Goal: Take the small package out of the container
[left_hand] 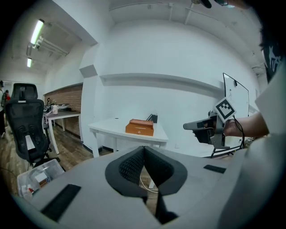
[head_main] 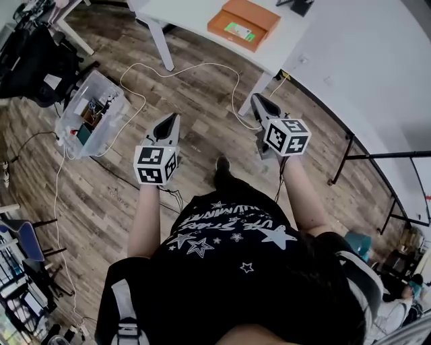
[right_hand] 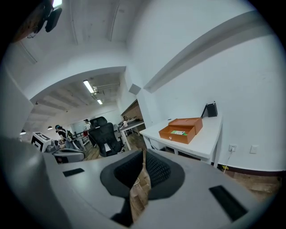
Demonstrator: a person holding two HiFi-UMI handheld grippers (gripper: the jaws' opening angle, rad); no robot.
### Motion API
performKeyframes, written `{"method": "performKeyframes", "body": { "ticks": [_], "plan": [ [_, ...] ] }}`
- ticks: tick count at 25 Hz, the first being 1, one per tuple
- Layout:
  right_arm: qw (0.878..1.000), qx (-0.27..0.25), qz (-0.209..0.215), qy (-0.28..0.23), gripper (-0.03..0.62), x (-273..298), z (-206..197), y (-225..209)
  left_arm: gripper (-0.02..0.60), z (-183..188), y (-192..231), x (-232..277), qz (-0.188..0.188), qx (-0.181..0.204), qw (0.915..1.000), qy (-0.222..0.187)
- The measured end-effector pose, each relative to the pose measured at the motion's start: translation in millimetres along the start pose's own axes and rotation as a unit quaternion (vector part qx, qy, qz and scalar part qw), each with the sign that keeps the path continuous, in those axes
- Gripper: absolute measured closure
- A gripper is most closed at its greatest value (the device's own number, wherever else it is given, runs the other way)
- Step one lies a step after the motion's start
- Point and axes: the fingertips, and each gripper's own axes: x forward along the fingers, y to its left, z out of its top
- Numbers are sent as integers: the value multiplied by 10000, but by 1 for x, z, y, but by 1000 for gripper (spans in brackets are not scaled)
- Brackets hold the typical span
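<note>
An open orange box (head_main: 244, 23) sits on a white table (head_main: 195, 15) ahead of me, with a small green-labelled package (head_main: 240, 29) lying inside it. The right gripper view shows the same box (right_hand: 181, 129) and package (right_hand: 178, 132); in the left gripper view the box (left_hand: 140, 127) looks closed from the side. Both grippers hang in the air over the wooden floor, well short of the table. My left gripper (head_main: 174, 118) is shut and empty, its tips meeting (left_hand: 144, 148). My right gripper (head_main: 258, 100) is also shut with nothing between its jaws (right_hand: 143, 153).
A clear plastic bin (head_main: 91, 111) of odds and ends stands on the floor at the left. A white cable (head_main: 202, 66) loops across the boards. A black office chair (head_main: 32, 57) is at far left, and a black metal frame (head_main: 377, 165) at the right.
</note>
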Motion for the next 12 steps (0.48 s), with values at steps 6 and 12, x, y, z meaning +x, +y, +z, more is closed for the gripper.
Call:
{"method": "performKeyframes", "body": {
  "ticks": [6,12],
  "plan": [
    [9999,149,14,-72,542,42,34,-51,563,34,11,65,41,22,10000,-4],
    [9994,334,6,-132,542,65,54,-107,563,54,-2,128,-27,267,9996,117]
  ]
}}
